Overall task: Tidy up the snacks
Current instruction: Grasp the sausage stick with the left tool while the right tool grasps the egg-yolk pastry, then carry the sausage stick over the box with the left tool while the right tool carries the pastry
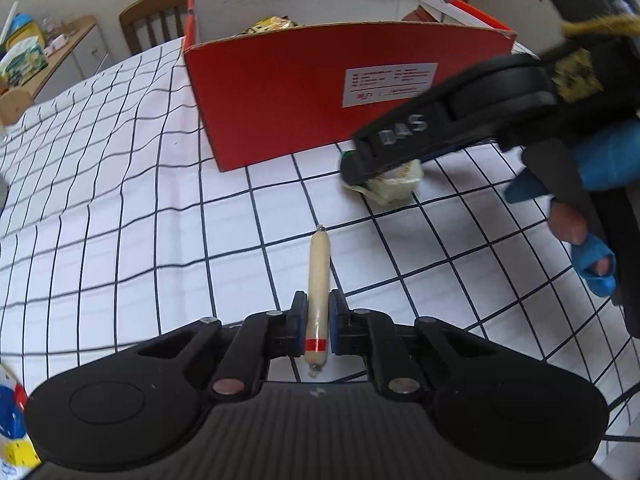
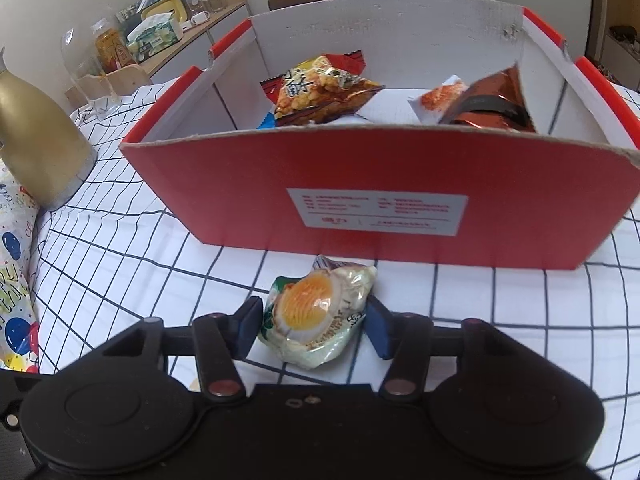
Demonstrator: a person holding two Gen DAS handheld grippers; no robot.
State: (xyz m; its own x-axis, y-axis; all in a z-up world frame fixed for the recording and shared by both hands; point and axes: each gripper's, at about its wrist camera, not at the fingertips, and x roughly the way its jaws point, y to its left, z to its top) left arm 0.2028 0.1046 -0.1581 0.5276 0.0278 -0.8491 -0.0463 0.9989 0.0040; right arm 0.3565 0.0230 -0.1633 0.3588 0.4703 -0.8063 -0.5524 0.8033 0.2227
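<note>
A pale sausage stick (image 1: 319,276) with a red band lies on the checked tablecloth (image 1: 120,220), and my left gripper (image 1: 318,320) is shut on its near end. In front of the red cardboard box (image 1: 280,92) lies a clear egg snack packet (image 2: 316,312), with my right gripper (image 2: 314,330) shut on it, both blue pads against its sides. In the left wrist view the right gripper (image 1: 354,170) comes in from the right over that packet (image 1: 396,188). The box (image 2: 240,184) holds an orange snack bag (image 2: 324,88) and a brown packet (image 2: 488,100).
A gold bottle (image 2: 36,140) and a balloon-print bag (image 2: 12,280) stand at the left table edge. A wooden chair (image 1: 160,16) sits behind the box, with a cluttered sideboard (image 2: 160,40) beyond. A blue-gloved hand (image 1: 600,160) holds the right gripper.
</note>
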